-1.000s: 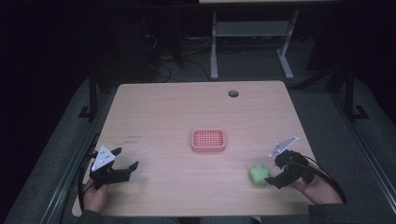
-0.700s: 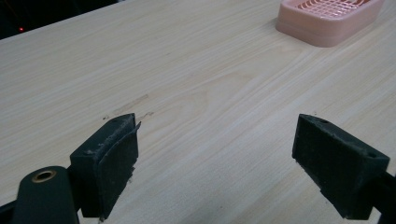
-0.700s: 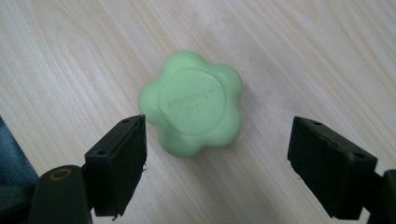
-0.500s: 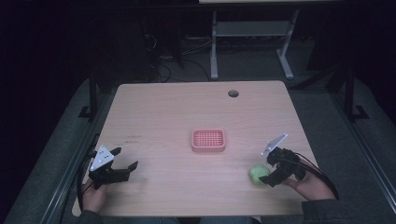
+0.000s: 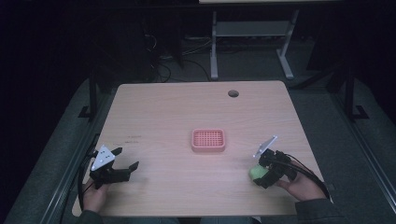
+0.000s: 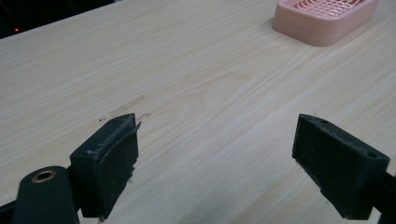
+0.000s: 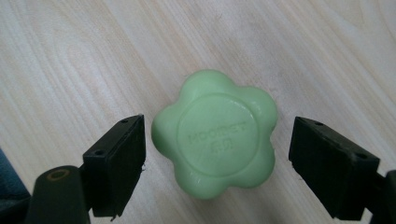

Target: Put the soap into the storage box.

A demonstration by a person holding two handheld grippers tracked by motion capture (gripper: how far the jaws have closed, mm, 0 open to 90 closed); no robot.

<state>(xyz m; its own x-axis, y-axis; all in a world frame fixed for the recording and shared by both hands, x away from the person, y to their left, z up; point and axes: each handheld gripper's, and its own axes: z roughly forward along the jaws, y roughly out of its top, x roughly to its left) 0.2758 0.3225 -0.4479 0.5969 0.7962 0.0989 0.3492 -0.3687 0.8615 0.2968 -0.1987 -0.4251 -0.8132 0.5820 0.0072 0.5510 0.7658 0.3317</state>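
One wooden counter (image 5: pixel 177 112) carries everything, with a single round hole (image 5: pixel 233 93) near its far edge, right of centre. Most of its surface is bare, with wide open room on the far half and on the left.

One pink slatted tray (image 5: pixel 208 140) lies about mid-counter, well apart from all edges; it also shows at the far right in the left gripper view (image 6: pixel 322 18).

Two grippers sit at the near side. The left gripper (image 5: pixel 122 161) is near the near-left corner, its fingers (image 6: pixel 109 158) spread wide over bare wood, holding nothing. The right gripper (image 5: pixel 261 173) is close to the near-right edge; its fingers (image 7: pixel 119 158) stand wide open on either side of the soap, one just beside it, the other apart.

One green flower-shaped soap (image 7: pixel 215 133) lies flat on the counter between those fingers, near and right of the tray (image 5: pixel 256 172).
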